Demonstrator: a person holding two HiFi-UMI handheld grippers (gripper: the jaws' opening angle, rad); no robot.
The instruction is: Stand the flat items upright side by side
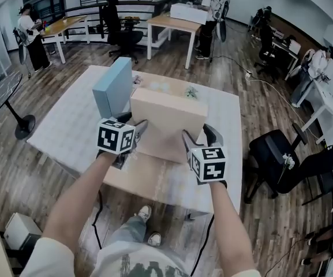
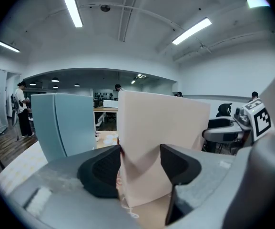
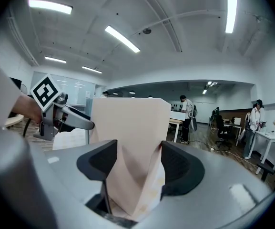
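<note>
Over the table (image 1: 56, 126), tools (image 1: 133, 123) (image 1: 198, 133) grip the beige box (image 1: 169, 117).

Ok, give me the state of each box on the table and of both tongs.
blue box, standing upright, untouched.
beige box, raised on edge to the right of the blue box, gripped at both near corners.
left tongs, shut on the beige box.
right tongs, shut on the beige box.

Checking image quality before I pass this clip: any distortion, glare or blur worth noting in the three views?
Head view: strong fisheye, bowed floorboards, even light, beige box sharp. Left gripper view: dark round vignette, ceiling strip lights blown out, blue box clear. Right gripper view: same vignette and glare.
</note>
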